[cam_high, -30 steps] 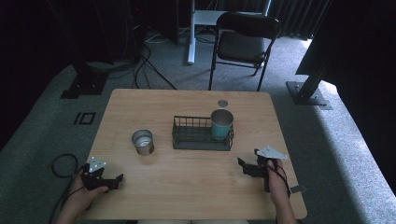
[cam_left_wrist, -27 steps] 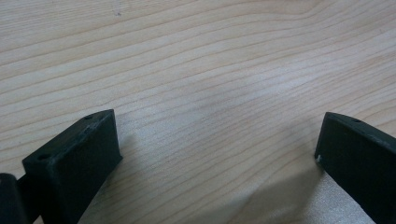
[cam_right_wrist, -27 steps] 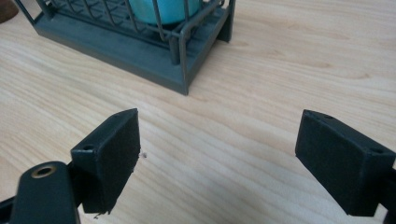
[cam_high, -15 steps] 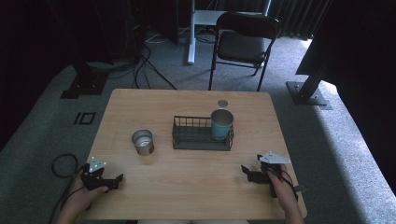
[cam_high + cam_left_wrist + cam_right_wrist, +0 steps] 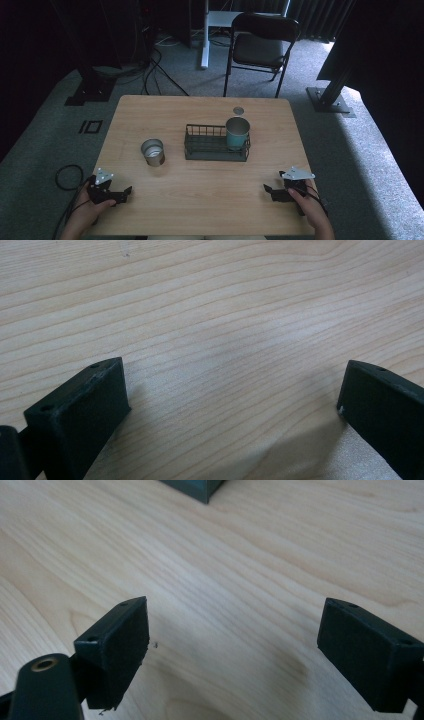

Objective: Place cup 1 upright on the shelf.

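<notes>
Since a second ago the right gripper (image 5: 270, 191) has drawn back along the near edge toward the person, while the left gripper (image 5: 125, 193) has kept its place near the left corner. Both rest low over the wooden surface (image 5: 200, 200), each with its jaws spread wide and nothing between them; the two gripper views show bare wood grain in the gaps.

Ahead of them, near the middle of the surface, sits a dark wire basket (image 5: 216, 145), its long side running left to right. A teal cup (image 5: 237, 133) stands upright inside its right end. Left of the basket and apart from it stands a small metal tin (image 5: 152, 152), open side up. Beyond the basket, toward the far edge, lies a small round lid (image 5: 238, 110), though it is too small for me to be sure what it is.

I would judge the tin to be the thing still out of place. It lies forward and slightly right of the left gripper, clearly nearer that hand than the other. The right gripper view catches a basket corner (image 5: 196, 488) ahead, so the cup lies forward and left of that hand.
</notes>
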